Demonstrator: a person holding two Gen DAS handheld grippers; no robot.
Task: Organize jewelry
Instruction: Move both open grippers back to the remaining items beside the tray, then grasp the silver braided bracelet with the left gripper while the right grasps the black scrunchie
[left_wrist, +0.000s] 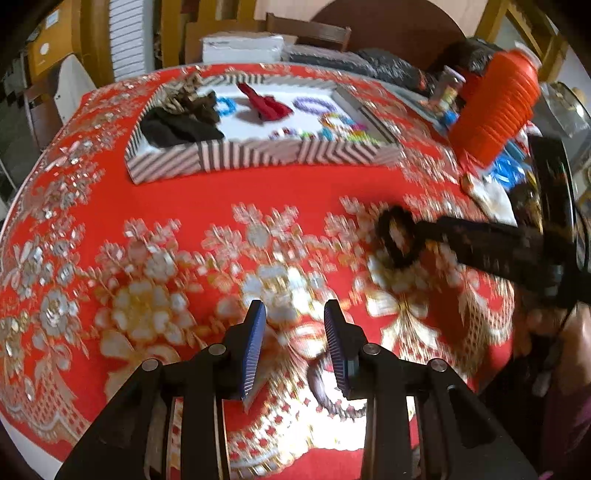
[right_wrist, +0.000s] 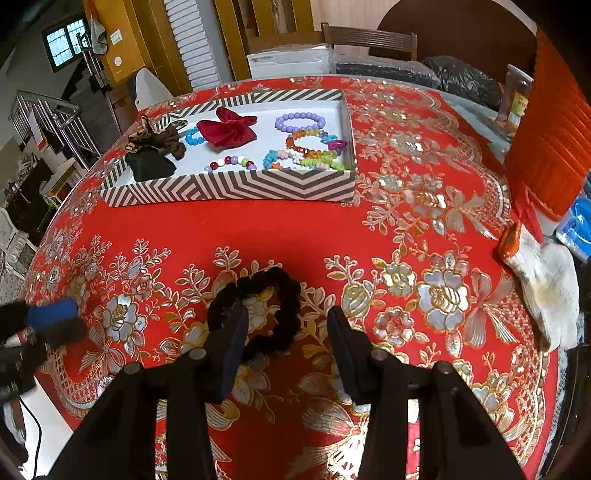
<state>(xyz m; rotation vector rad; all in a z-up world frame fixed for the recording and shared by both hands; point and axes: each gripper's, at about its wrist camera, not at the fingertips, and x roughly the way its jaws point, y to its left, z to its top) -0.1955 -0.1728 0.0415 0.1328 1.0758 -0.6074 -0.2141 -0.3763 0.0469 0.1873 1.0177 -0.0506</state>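
Note:
A black scrunchie (right_wrist: 258, 314) lies on the red embroidered tablecloth. My right gripper (right_wrist: 288, 314) is open, its left finger over the scrunchie's left edge; in the left wrist view the scrunchie (left_wrist: 399, 236) sits at that gripper's tip. A striped tray (right_wrist: 229, 188) at the back holds a red bow (right_wrist: 229, 129), a purple bead bracelet (right_wrist: 300, 120), several colourful bracelets and dark scrunchies. My left gripper (left_wrist: 295, 317) is open and empty over the cloth. A dark beaded bracelet (left_wrist: 325, 391) lies partly hidden under its right finger.
An orange pleated lantern (right_wrist: 550, 147) and a white glove (right_wrist: 546, 280) sit at the table's right edge, with blue items behind. Dark bags, a white box and a chair stand beyond the far edge. The tray (left_wrist: 258, 155) stands ahead of my left gripper.

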